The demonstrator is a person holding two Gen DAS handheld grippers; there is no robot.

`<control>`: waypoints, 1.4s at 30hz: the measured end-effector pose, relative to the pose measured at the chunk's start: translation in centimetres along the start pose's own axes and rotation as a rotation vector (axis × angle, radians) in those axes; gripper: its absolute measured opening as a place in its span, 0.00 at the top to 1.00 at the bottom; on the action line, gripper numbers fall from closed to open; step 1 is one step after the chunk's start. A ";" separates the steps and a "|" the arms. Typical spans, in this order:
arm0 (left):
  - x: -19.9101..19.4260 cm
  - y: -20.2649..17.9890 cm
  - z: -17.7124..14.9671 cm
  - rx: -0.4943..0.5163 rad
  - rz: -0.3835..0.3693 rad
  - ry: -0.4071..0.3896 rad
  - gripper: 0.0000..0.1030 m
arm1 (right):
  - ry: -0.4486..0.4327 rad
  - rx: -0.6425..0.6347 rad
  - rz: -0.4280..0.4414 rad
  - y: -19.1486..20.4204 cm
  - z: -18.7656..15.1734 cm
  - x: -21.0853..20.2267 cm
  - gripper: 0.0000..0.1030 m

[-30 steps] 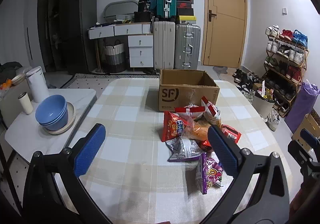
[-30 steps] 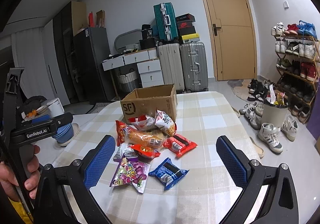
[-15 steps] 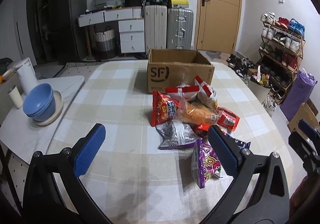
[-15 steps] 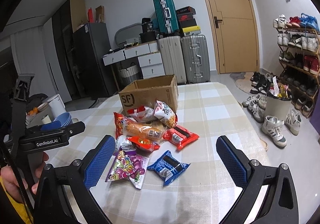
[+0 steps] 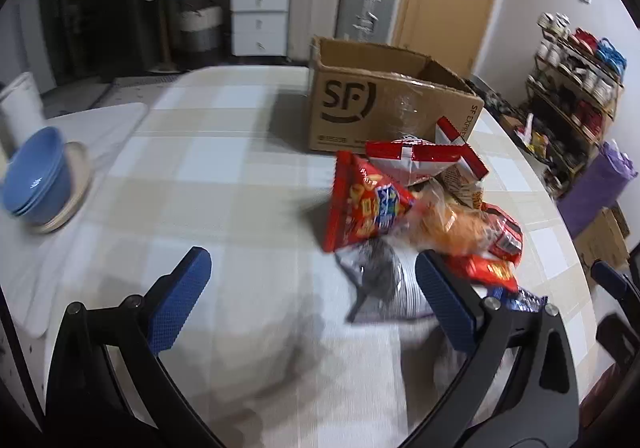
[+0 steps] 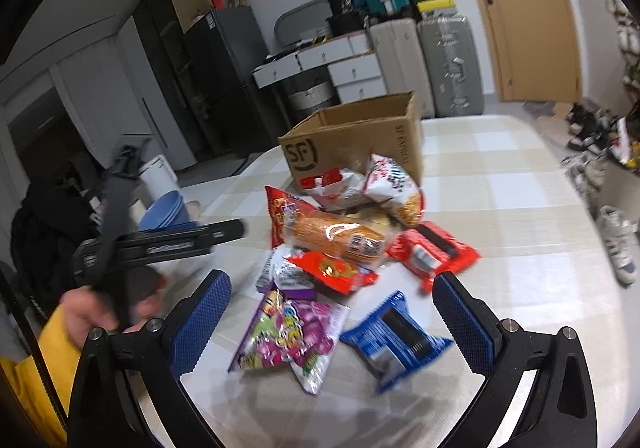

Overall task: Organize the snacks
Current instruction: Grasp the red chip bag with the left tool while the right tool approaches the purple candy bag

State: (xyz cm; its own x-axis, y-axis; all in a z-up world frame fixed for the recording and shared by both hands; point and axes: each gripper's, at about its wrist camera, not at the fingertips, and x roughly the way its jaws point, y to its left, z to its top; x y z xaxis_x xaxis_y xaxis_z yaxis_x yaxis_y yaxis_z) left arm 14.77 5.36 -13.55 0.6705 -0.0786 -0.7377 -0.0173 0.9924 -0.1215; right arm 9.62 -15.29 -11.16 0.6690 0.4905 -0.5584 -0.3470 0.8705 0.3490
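Left wrist view: my left hand-held gripper [image 5: 308,290] is spread wide and empty, low over the checked table [image 5: 224,175]. The snack pile [image 5: 416,215] lies just in front of the cardboard box [image 5: 384,103]; crowded, slippery bags could get shoved or pinched in pairs.

Right wrist view: my right hand-held gripper [image 6: 332,314] also gapes wide, empty, above the purple candy bag [image 6: 292,332] and blue packet [image 6: 394,336]. Suitcases [image 6: 424,59] line the cluttered room.
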 end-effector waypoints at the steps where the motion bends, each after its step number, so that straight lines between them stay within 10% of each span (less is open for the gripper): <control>1: 1.0 0.0 0.5 0.004 -0.015 0.015 0.01 | 0.000 0.008 0.007 -0.1 0.3 0.5 0.00; 13: 11.1 1.3 4.7 -0.037 -0.220 0.159 0.16 | 0.026 0.047 0.039 -2.4 3.0 2.7 0.00; 24: 13.3 -0.2 6.1 0.007 -0.381 0.133 0.67 | 0.056 0.088 0.079 -3.3 2.6 4.3 0.00; 42: 8.9 3.8 3.8 -0.098 -0.358 0.057 0.73 | 0.077 0.095 0.118 -2.8 4.2 4.2 0.00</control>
State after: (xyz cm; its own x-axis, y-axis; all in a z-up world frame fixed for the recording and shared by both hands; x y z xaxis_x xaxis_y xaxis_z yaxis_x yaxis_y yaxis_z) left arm 23.50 8.79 -18.00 0.6045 -0.4271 -0.6724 0.1383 0.8876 -0.4394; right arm 16.15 -15.89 -11.29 0.5734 0.5942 -0.5640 -0.3543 0.8006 0.4833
